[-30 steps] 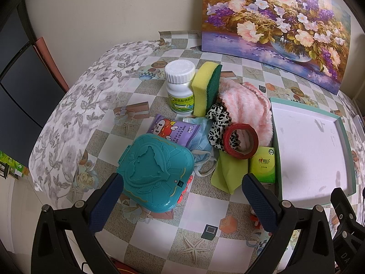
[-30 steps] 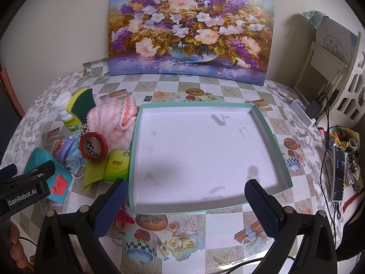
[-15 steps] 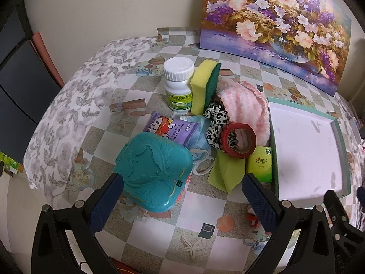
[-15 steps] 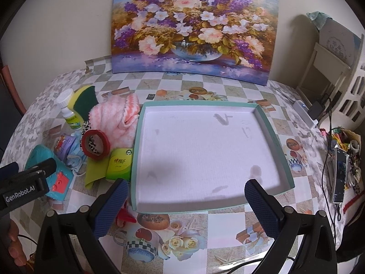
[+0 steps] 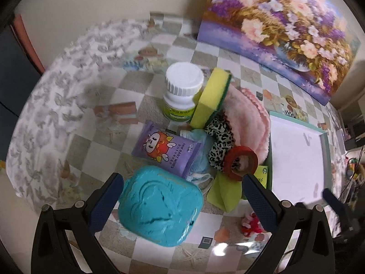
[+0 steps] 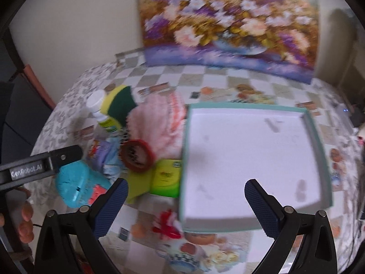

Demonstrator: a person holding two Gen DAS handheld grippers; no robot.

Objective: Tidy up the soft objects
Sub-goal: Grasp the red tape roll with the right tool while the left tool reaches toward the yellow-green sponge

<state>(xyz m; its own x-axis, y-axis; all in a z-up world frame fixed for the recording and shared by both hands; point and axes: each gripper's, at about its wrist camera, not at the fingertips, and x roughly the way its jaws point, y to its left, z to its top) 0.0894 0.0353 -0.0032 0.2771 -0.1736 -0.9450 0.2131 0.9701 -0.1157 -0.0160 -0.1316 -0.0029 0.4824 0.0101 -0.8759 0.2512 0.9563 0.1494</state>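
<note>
Teal-rimmed and empty, the tray (image 6: 251, 118) sits toward the table's right edge as both grippers close in on a heap of clutter along its left rim. Compared with the views a second ago, the left gripper (image 5: 180, 196) has dropped lower and nearer the pile, its fingers spread wide and grasping nothing, now straddling a turquoise plastic case (image 5: 159, 207) at the near edge. The right gripper (image 6: 186, 202), likewise spread and empty, has swung left from the tray's middle toward its near-left corner, and both views blur with the motion.

No soft item has reached the tray, so the sorting appears only to be starting. Candidates lie touching one another just beyond the case: a pink fluffy cloth (image 5: 248, 118) against the tray rim, a leopard-print scrunchie (image 5: 220, 141), a yellow-and-green sponge (image 5: 211, 98) standing on edge, a light-blue face mask (image 5: 200, 159) and a yellow-green cloth (image 5: 224, 194). Hard goods mixed among them include a white pill bottle (image 5: 182, 91), a red tape roll (image 5: 240, 163) and a purple pack of baby wipes (image 5: 167, 150).
</note>
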